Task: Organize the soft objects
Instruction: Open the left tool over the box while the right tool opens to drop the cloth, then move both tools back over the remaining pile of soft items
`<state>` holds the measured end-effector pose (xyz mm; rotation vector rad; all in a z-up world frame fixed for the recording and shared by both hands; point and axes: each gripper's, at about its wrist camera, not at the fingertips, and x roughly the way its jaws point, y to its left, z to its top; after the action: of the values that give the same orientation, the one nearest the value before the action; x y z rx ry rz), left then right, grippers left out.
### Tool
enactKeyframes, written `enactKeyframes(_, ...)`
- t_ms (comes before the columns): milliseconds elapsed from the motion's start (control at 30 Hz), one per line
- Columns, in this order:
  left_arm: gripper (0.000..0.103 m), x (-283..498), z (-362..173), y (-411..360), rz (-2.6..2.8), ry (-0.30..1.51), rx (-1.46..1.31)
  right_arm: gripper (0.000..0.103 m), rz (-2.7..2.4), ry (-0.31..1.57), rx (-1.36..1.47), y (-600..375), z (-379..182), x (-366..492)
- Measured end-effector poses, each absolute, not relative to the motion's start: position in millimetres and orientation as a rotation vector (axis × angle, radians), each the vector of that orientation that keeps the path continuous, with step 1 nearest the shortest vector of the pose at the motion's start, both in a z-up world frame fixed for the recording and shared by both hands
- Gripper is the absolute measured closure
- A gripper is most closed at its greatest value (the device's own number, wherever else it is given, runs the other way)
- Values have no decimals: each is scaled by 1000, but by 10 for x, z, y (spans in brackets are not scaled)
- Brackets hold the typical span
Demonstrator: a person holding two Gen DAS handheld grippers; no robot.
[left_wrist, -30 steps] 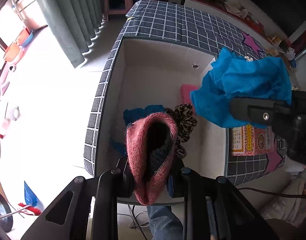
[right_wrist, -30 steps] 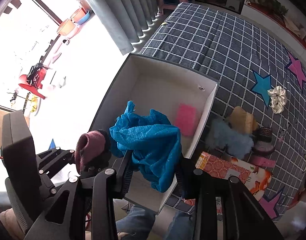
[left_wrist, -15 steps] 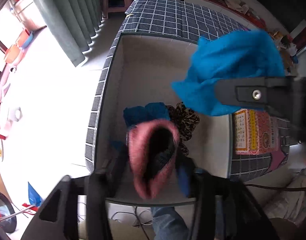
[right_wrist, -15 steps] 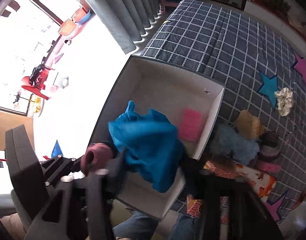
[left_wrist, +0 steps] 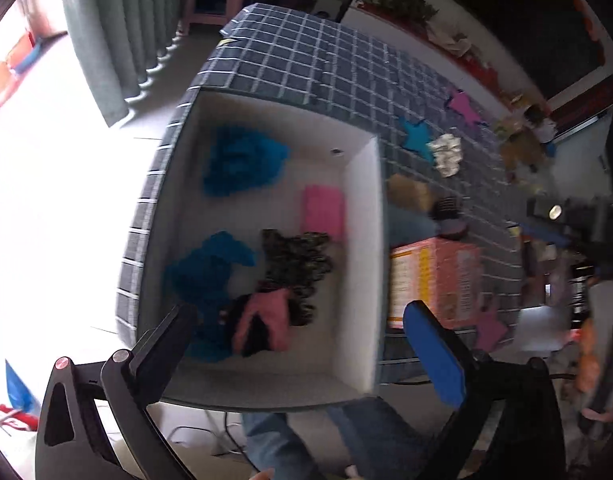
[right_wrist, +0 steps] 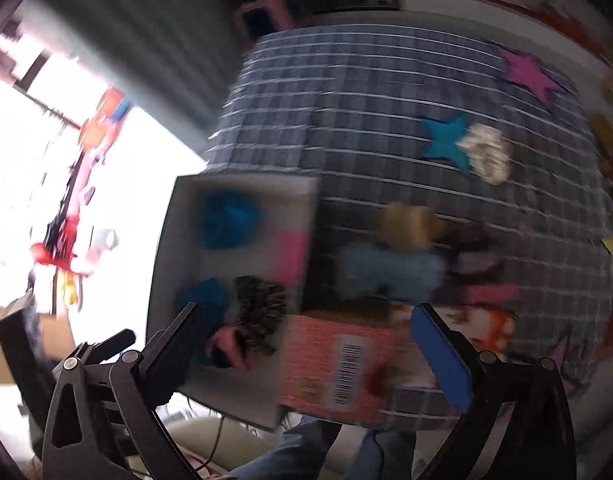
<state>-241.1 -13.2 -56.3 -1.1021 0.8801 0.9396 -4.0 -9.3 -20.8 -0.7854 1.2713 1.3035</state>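
Note:
A white box stands on the checked tablecloth. The pink knit hat lies in it near the front, beside a leopard scrunchie and a blue item. The blue cloth lies in the far left corner, and a pink pad sits by the right wall. My left gripper hangs above the hat with its jaws opening and nothing between them. In the blurred right wrist view my right gripper, jaws opening and empty, hangs over the box's right edge and a printed carton.
Right of the box on the cloth lie a light blue fluffy item, a tan item, a white scrunchie and a dark item. A curtain and bright floor lie left. A person's jeans show below.
Both grippers went from shut to open. The pink hat dropped into the front of the box and the blue cloth into its far left corner. The right gripper swung right, over the carton.

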Motion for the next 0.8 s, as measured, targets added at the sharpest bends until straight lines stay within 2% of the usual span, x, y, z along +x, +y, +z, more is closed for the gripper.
enactKeyframes(200, 0, -2055, -416, -125, 870, 906, -1097, 1, 1069, 1370, -705, -374, -487, 839)
enactKeyframes(367, 0, -1816, -386, -141, 826, 923, -1166, 1, 988, 1427, -745, -384, -889, 1268)
enactKeyframes(567, 0, -1468, -361, -78, 800, 946, -1256, 1, 1006, 1467, -839, -52, -1393, 1471)
enactKeyframes(800, 0, -872, -226, 159, 886, 1009, -1198, 1, 1092, 1452, -954, 427, -1894, 1473)
